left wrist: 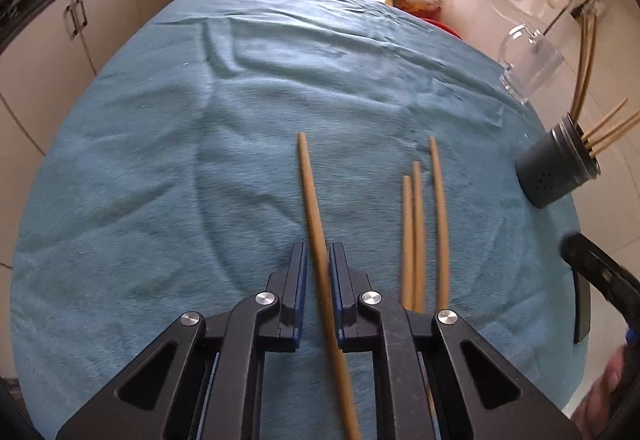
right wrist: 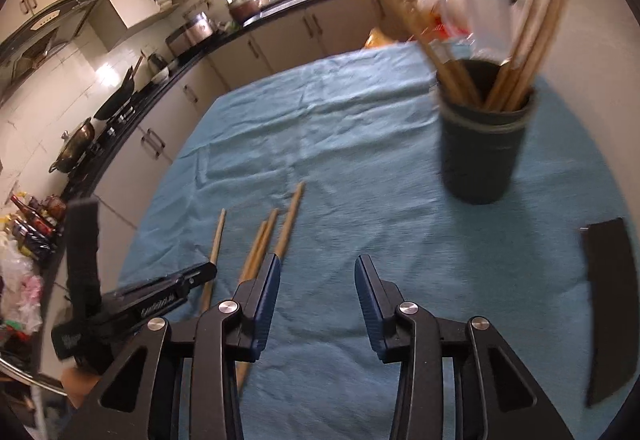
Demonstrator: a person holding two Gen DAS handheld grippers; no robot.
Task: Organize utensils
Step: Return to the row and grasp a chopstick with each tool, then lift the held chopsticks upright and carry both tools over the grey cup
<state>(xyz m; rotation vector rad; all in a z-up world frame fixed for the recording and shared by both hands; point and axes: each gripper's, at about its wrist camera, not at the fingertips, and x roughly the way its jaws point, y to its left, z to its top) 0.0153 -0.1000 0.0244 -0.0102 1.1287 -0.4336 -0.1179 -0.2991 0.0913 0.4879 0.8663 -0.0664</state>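
Left tongs (left wrist: 317,260) pinching one wooden chopstick (left wrist: 310,192) between the blue pads; the stick runs from under the tongs out toward the far side, tip over the blue cloth (left wrist: 160,160) covering the table. Whether the stick is lifted or resting on the cloth, can't tell.

Three more chopsticks (left wrist: 418,232) lie side by side on the cloth just right of the held one, roughly parallel, near ends hidden behind the tong linkage.

Dark utensil cup (left wrist: 554,168) at the right edge of the table, well apart from the loose sticks, upright, several chopsticks in it already. Glass mug (left wrist: 528,68) farther back on the right.

Right tongs (right wrist: 318,276) spread wide, nothing between the pads, hovering over bare cloth (right wrist: 340,144). From that view the cup (right wrist: 482,148) sits far right, the loose chopsticks (right wrist: 266,236) near left, and the left tongs (right wrist: 200,272) show at the left edge around their stick. Frame is motion-blurred.
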